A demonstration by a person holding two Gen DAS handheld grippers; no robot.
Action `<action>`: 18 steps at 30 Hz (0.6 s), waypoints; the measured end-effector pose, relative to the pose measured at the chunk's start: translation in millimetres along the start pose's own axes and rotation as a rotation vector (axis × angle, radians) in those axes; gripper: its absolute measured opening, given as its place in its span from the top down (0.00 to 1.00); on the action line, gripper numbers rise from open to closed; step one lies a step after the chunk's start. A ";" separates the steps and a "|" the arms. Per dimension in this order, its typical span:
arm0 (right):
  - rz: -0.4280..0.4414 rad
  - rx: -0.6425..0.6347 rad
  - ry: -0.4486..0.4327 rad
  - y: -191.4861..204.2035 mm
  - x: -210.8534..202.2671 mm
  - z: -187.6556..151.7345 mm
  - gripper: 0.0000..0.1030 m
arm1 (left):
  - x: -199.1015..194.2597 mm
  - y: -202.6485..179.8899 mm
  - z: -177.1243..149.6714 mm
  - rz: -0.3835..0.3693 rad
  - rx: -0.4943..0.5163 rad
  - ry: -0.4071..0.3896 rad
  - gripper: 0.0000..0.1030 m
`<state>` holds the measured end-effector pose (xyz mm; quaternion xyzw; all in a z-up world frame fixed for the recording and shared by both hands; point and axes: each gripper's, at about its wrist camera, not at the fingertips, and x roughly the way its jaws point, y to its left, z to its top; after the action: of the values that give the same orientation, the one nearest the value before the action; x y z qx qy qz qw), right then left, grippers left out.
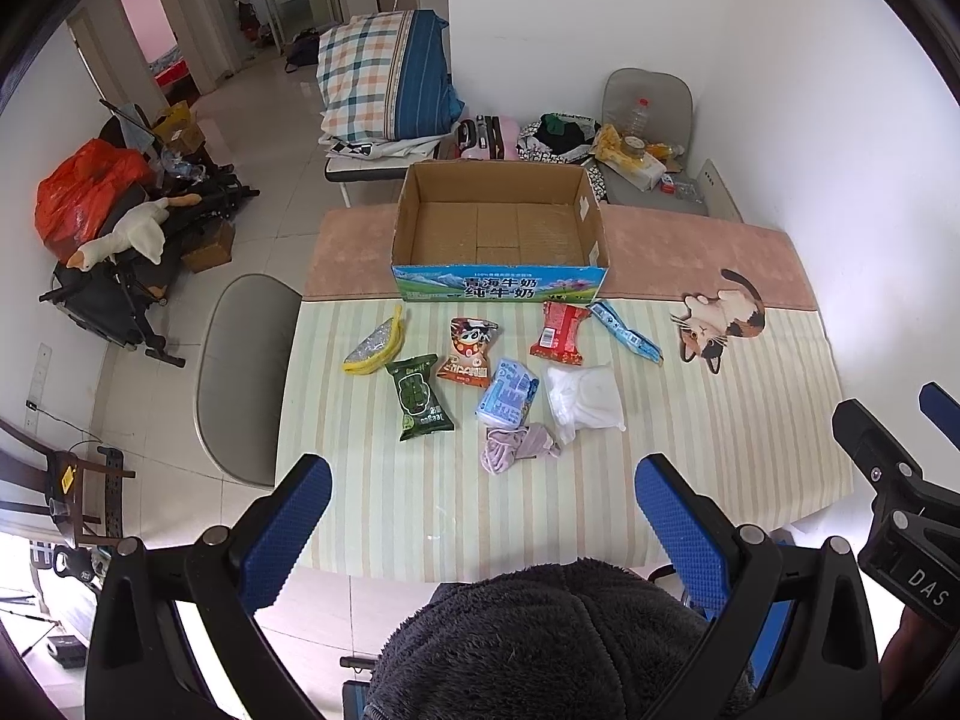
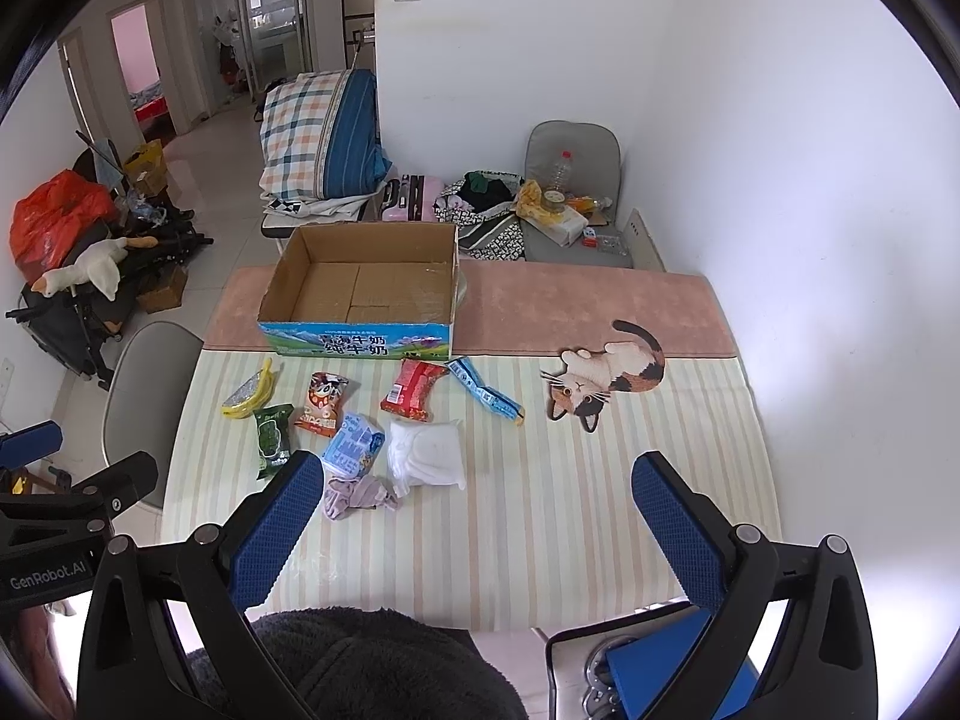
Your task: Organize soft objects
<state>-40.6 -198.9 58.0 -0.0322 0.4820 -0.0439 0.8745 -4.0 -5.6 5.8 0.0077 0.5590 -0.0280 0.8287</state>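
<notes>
An open cardboard box stands at the far side of the striped table. In front of it lie soft packs: a yellow-edged pouch, a green pack, an orange snack bag, a red bag, a blue wrapper, a light blue pack, a white pack and a crumpled lilac cloth. My left gripper hangs open above the table's near edge. Beside it, over the near right part, my right gripper is open too, holding nothing.
A cat-shaped mat lies on the table's right side, on a pink cloth strip. A grey chair stands left of the table. A dark fleece sleeve fills the bottom. Clutter and bedding lie beyond the box.
</notes>
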 end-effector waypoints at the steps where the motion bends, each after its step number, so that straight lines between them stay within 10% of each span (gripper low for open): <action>1: -0.001 -0.003 -0.002 0.2 -0.9 0.8 0.00 | 0.0 0.6 0.1 -0.001 -0.001 -0.002 0.00; 18: -0.003 -0.005 -0.009 4.3 -5.3 1.0 0.00 | -7.6 6.6 1.1 0.019 -0.019 -0.049 0.00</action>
<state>-42.4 -194.1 62.6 -0.0352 0.4781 -0.0439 0.8765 -5.4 1.2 13.2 0.0043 0.5385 -0.0151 0.8425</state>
